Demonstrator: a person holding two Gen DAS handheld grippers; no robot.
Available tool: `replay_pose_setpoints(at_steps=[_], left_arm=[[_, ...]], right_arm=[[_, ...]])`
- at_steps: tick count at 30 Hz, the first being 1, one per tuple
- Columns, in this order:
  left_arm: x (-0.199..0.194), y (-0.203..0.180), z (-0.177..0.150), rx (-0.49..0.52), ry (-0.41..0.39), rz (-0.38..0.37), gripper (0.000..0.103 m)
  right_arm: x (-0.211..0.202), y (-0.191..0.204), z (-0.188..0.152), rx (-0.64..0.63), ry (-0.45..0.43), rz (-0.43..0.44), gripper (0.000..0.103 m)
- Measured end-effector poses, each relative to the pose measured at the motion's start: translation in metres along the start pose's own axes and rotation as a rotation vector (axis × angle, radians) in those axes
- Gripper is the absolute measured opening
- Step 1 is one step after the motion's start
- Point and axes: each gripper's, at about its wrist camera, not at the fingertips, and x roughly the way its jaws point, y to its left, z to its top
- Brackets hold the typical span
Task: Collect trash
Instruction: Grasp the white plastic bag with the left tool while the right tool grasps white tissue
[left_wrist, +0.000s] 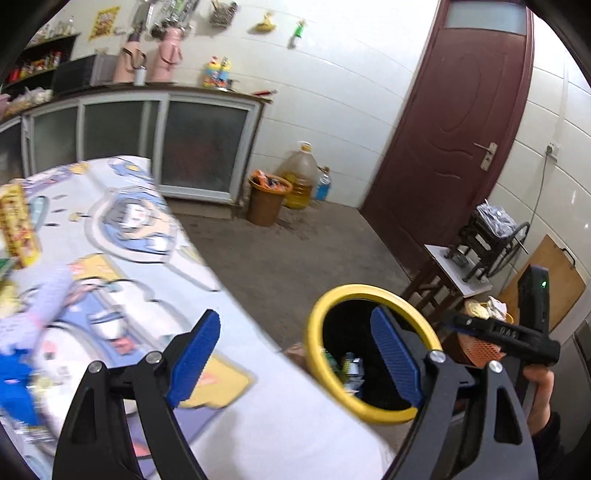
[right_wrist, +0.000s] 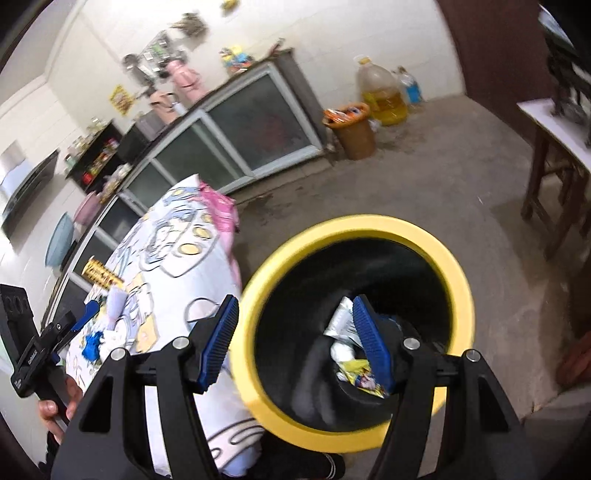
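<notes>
The left gripper (left_wrist: 295, 360) has its blue pads spread wide with nothing between them, one pad over the cartoon-print tablecloth (left_wrist: 122, 236), the other over the mouth of the yellow-rimmed bin (left_wrist: 314, 332); the right gripper (right_wrist: 295, 341) is likewise spread and empty, its right pad hanging inside the bin's opening, its left pad just outside the rim (right_wrist: 369, 225); down in the black bin lie the collected scraps: a silver wrapper (right_wrist: 341, 319), a white crumpled piece (right_wrist: 343, 350) and a yellow printed packet (right_wrist: 360, 373); on the table, blurred, remain a yellow snack packet (left_wrist: 16, 221) and a blue scrap (left_wrist: 16, 380); beyond, on the concrete floor by the glass-fronted cabinet (left_wrist: 147, 136), stands an orange basket (left_wrist: 266, 199) full of wrappers beside a large oil jug (left_wrist: 301, 177).
</notes>
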Motion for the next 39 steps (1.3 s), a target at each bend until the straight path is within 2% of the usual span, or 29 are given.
replay_pose_setpoints(at_steps=[3,4,6,9,13,16,19,23,29,33,39], left_arm=[[-0.04,0.034,-0.008,-0.012,-0.033,0.049,0.081],[-0.05,0.043,-0.01,-0.016,-0.041,0.063,0.084],[-0.082,0.073,-0.02,-0.029,-0.063,0.126,0.086],[-0.121,0.11,-0.035,-0.037,-0.064,0.219,0.088],[-0.163,0.152,-0.051,-0.028,-0.068,0.325,0.088],[-0.183,0.18,-0.059,-0.041,-0.064,0.36,0.088],[-0.191,0.203,-0.065,-0.055,-0.059,0.368,0.088],[-0.187,0.219,-0.067,-0.055,-0.049,0.35,0.088],[-0.163,0.225,-0.06,-0.039,-0.02,0.316,0.088],[-0.152,0.233,-0.052,-0.071,-0.02,0.292,0.088],[-0.138,0.243,-0.043,-0.1,-0.001,0.298,0.088]], right_arm=[[0.004,0.036,-0.002,-0.085,-0.004,0.071,0.062],[0.008,0.053,-0.005,-0.118,0.004,0.118,0.062],[0.016,0.08,-0.011,-0.169,0.022,0.181,0.062],[0.035,0.136,-0.029,-0.279,0.069,0.288,0.062],[0.064,0.198,-0.051,-0.374,0.146,0.387,0.062],[0.092,0.244,-0.065,-0.414,0.226,0.463,0.062],[0.111,0.273,-0.073,-0.433,0.271,0.488,0.06],[0.121,0.298,-0.084,-0.519,0.272,0.459,0.058],[0.141,0.299,-0.08,-0.508,0.312,0.418,0.058],[0.156,0.304,-0.079,-0.495,0.35,0.427,0.058],[0.175,0.314,-0.084,-0.516,0.377,0.405,0.058]])
